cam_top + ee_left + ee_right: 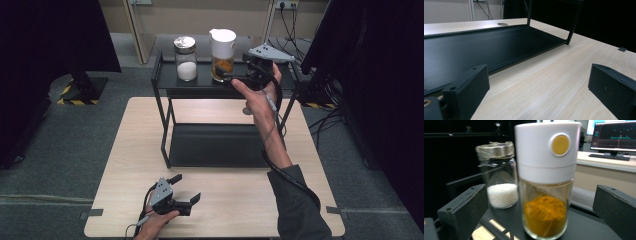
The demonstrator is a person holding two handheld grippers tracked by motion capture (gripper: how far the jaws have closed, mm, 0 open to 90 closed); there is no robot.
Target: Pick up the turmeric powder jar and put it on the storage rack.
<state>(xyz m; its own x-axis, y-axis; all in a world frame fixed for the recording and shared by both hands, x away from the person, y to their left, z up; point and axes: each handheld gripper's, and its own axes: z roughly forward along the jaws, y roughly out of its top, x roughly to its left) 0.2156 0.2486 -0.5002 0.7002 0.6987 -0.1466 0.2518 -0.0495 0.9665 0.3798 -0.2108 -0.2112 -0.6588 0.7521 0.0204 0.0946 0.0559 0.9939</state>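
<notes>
a: how many jars are up on the rack?

b: two, both at the upper centre of the high view on the top shelf of the black rack (162, 75). one glass jar with a metal lid (185, 58) holds white grains; just to its right stands the white-capped spice jar (222, 48) with orange-yellow powder at its bottom.

a: any label or writing to read?

b: none legible. in the right gripper view the white cap carries one round yellow button (560, 144), with no text on it.

a: and the hand-held grippers?

b: two. the right hand-held gripper (231, 75) sits at the upper centre-right, jaws spread wide on either side of the spice jar, pads clear of the glass, gripping nothing. the left hand-held gripper (186, 189) is at the lower left-centre on the wooden surface (230, 200), jaws wide apart and empty, facing the rack's lower shelf (486, 47).

a: how many hands?

b: two, one on each.
</notes>
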